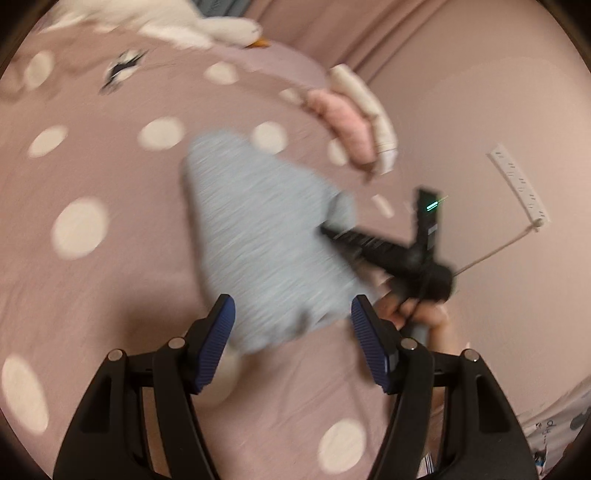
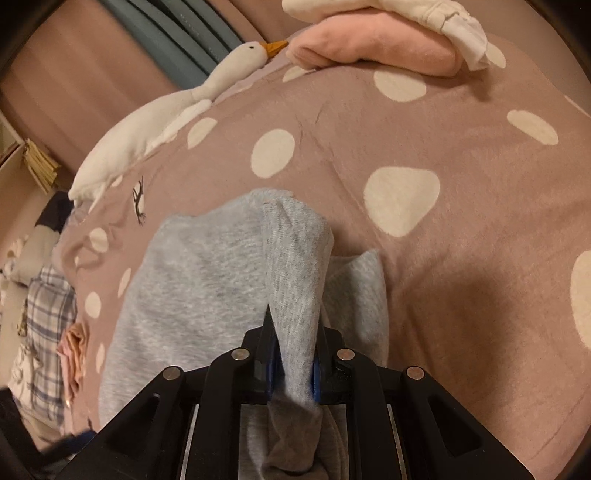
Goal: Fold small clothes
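Observation:
A small light grey garment [image 1: 258, 229] [image 2: 192, 295] lies partly spread on the pink dotted bedspread [image 1: 110, 166] [image 2: 461, 147]. My right gripper [image 2: 293, 332] is shut on a bunched fold of the garment, lifting that part into a ridge. In the left wrist view the right gripper [image 1: 332, 236] reaches in from the right and clamps the garment's right edge, with a hand [image 1: 413, 314] on its handle. My left gripper [image 1: 291, 314] hovers over the garment's near end. Its blue pads [image 1: 218, 332] stand wide apart, nothing pressed between them. That view is motion-blurred.
A folded pink garment [image 1: 347, 122] [image 2: 369, 51] with a cream one [image 1: 369, 103] [image 2: 436, 14] on top sits at the bed's far side. A white goose toy [image 1: 207, 26] [image 2: 155, 122] lies along the edge. Plaid clothes [image 2: 48, 314] lie off the left side. A power strip [image 1: 517, 184] lies at the right.

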Available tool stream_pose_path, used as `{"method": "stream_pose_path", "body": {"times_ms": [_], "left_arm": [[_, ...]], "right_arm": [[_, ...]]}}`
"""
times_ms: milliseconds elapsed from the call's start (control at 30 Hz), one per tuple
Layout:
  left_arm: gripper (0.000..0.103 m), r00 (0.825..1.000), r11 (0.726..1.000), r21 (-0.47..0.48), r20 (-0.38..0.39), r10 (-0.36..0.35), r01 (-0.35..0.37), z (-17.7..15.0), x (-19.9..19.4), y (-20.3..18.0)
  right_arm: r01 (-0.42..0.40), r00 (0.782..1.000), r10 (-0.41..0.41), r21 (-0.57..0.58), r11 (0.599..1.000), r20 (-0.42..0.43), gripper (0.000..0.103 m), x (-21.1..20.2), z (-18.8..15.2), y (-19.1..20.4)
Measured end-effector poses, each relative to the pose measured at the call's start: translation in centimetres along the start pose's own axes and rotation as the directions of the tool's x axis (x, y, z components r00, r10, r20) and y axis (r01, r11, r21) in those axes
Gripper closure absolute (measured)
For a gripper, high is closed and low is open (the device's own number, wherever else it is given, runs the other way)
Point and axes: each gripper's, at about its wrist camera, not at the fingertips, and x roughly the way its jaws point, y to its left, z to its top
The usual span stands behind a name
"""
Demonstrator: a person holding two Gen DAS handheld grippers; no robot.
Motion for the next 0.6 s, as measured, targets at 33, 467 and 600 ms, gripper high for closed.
{"method": "stream_pose_path", "body": {"times_ms": [33,467,600], "left_arm": [[0.039,1.0,1.0,0.019,0.006,-0.009,0.009,0.4,0.4,-0.7],[0.093,0.97,0.992,0.051,-0.207,0.126,-0.118,-1.1,10.1,1.3],[0.093,0.97,0.991,0.06,-0.209,0.126,-0.116,-1.2,10.4,1.0]], "right_arm": [[-0.006,1.0,0.006,0.004,1.0,-0.005,0.09,0.2,0.0,-0.1],[0.093,0.972,-0.072,-0.086,0.992,0.225,0.055,-5.9,0.2,1.0],[0.08,0.983,-0.039,-0.231,0.97,0.18,0.066,-4.6,0.5,4.3]]}}
